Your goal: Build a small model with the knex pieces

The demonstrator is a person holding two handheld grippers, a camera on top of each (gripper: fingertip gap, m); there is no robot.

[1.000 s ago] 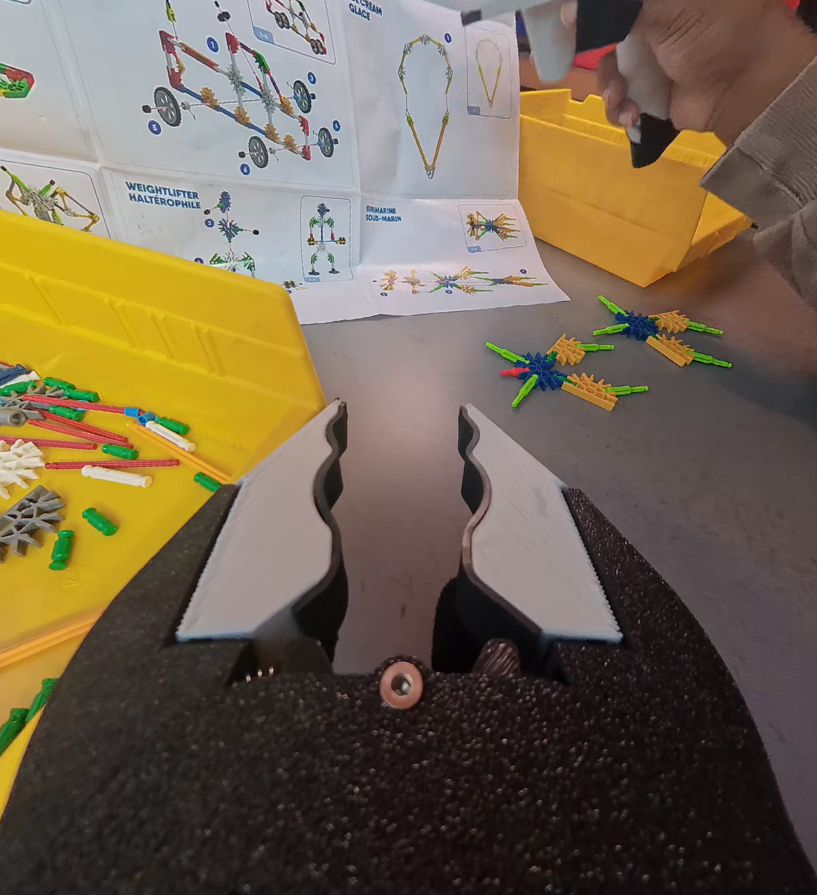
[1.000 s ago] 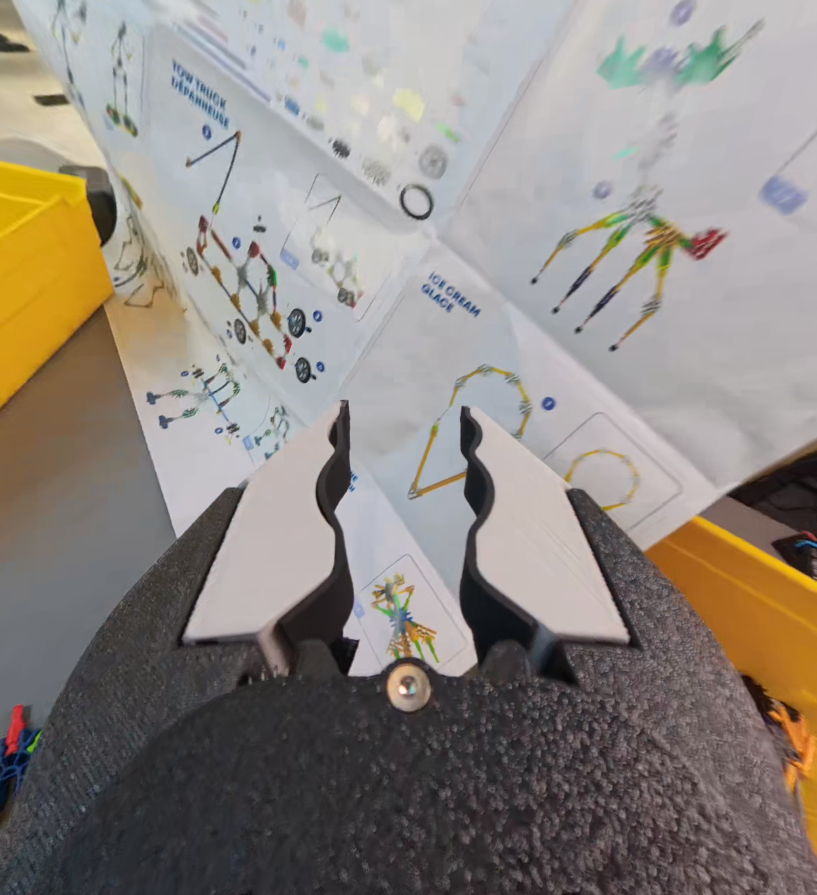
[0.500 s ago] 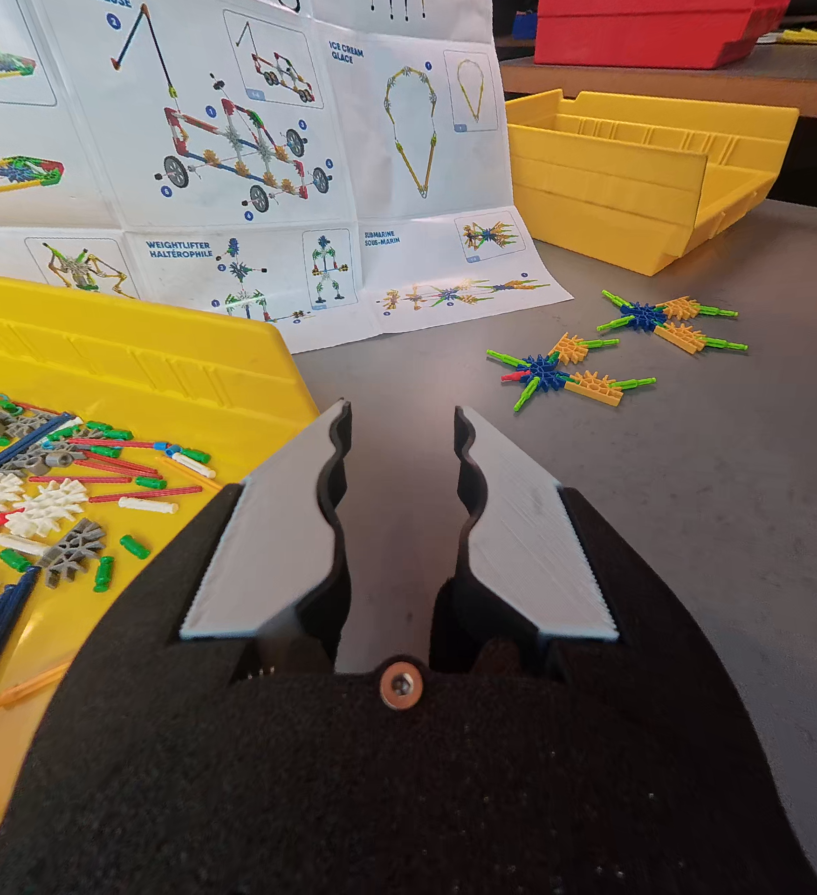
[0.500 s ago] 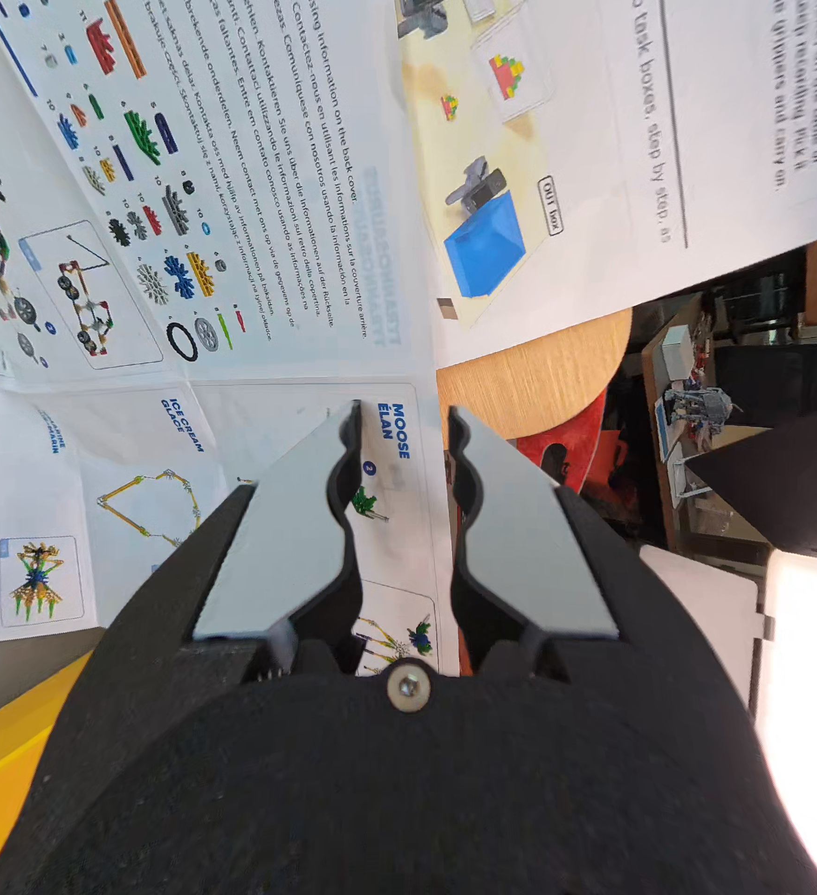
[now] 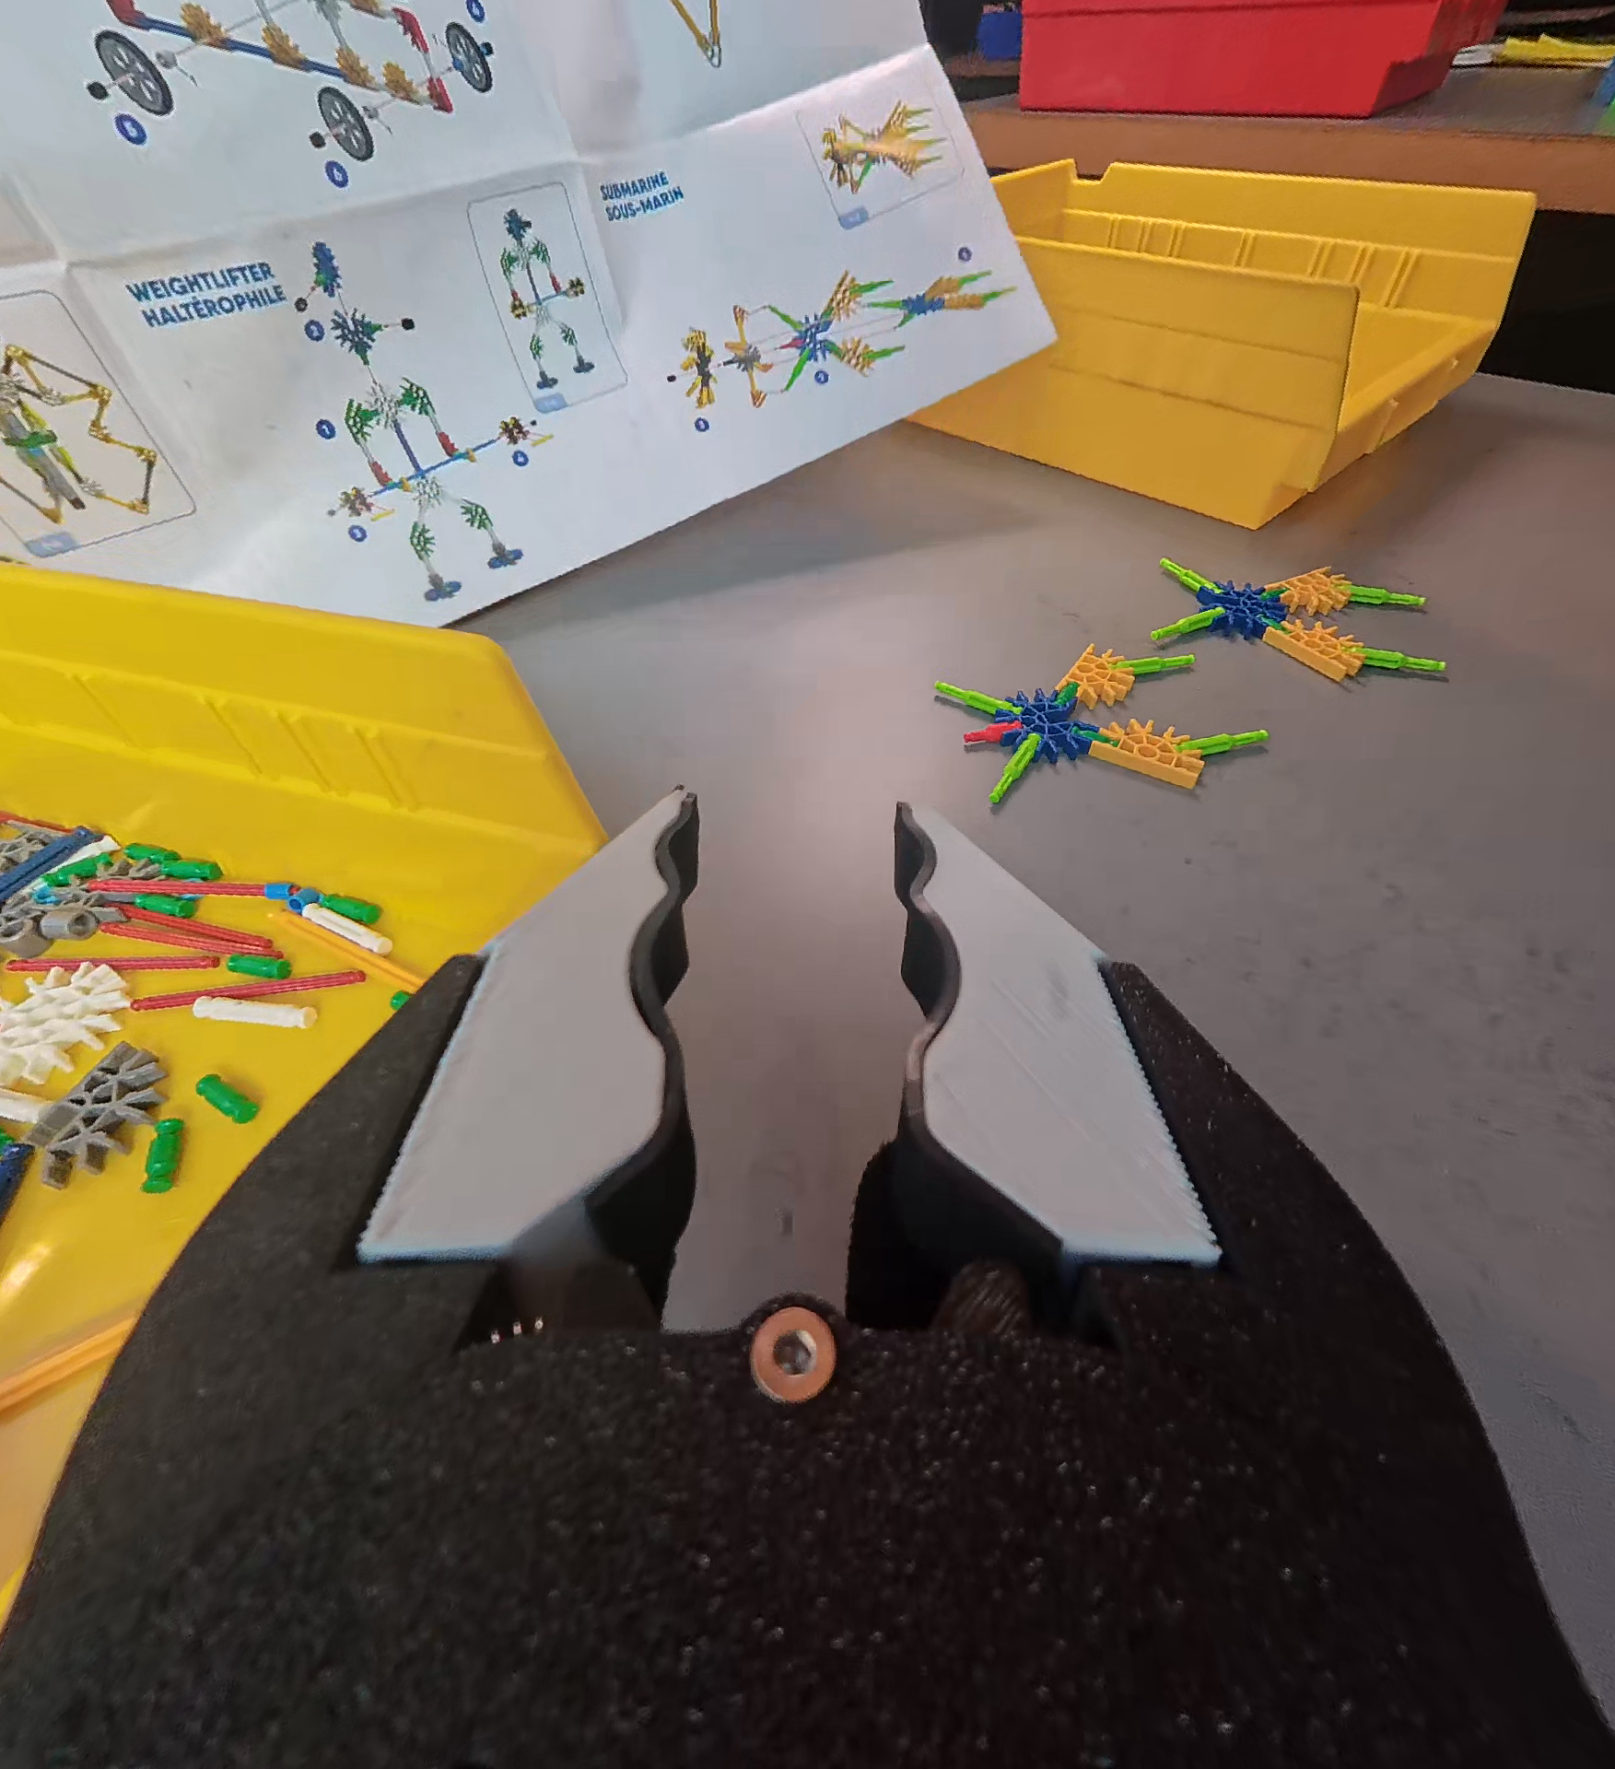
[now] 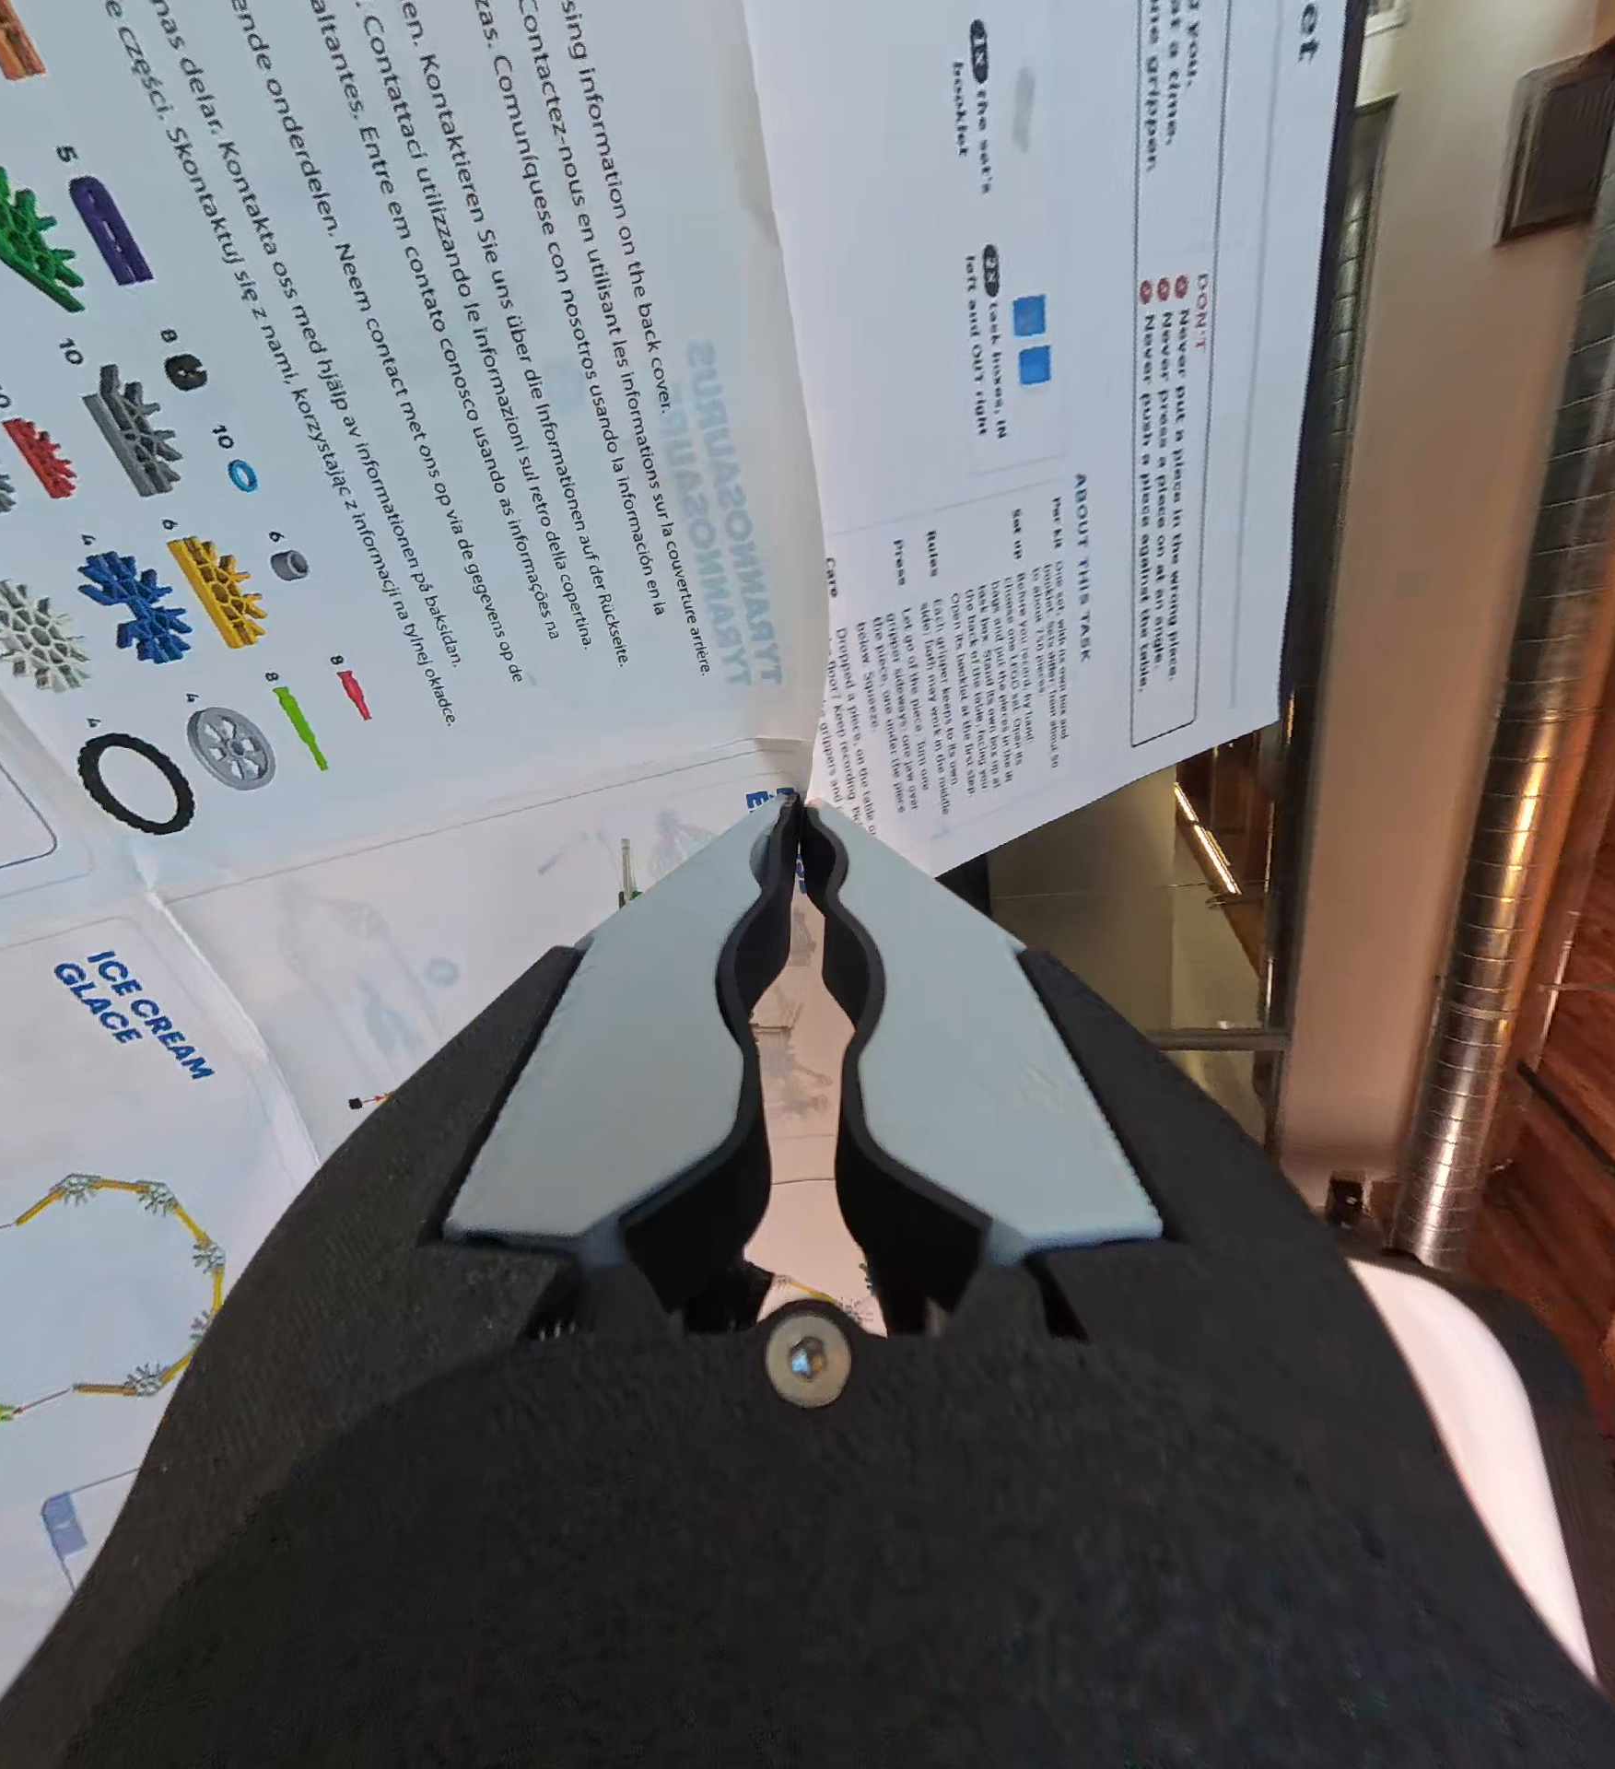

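My left gripper (image 5: pixel 789 814) is open and empty, low over the grey table (image 5: pixel 1358 1053), beside the corner of a yellow bin (image 5: pixel 258 727) that holds loose rods and connectors. Two small blue, orange and green assemblies (image 5: pixel 1071 727) (image 5: pixel 1282 613) lie on the table ahead to the right. A folded instruction sheet (image 5: pixel 459 287) stands behind the bin. In the right wrist view my right gripper (image 6: pixel 796 814) is shut on the right edge of that instruction sheet (image 6: pixel 401 479); paper shows between the fingers.
An empty yellow bin (image 5: pixel 1215 383) stands at the back right, and a red bin (image 5: pixel 1215 48) on a shelf behind it. A second printed sheet (image 6: pixel 1023 383) hangs behind the instruction sheet. A metal duct (image 6: pixel 1550 670) and wooden panels are beyond. There is about 55 cm between the tips of the two grippers.
My right gripper swung up along the instruction sheet and its jaws closed on the sheet's edge. The hand has left the left wrist view. My left gripper shifted a little and stayed open.
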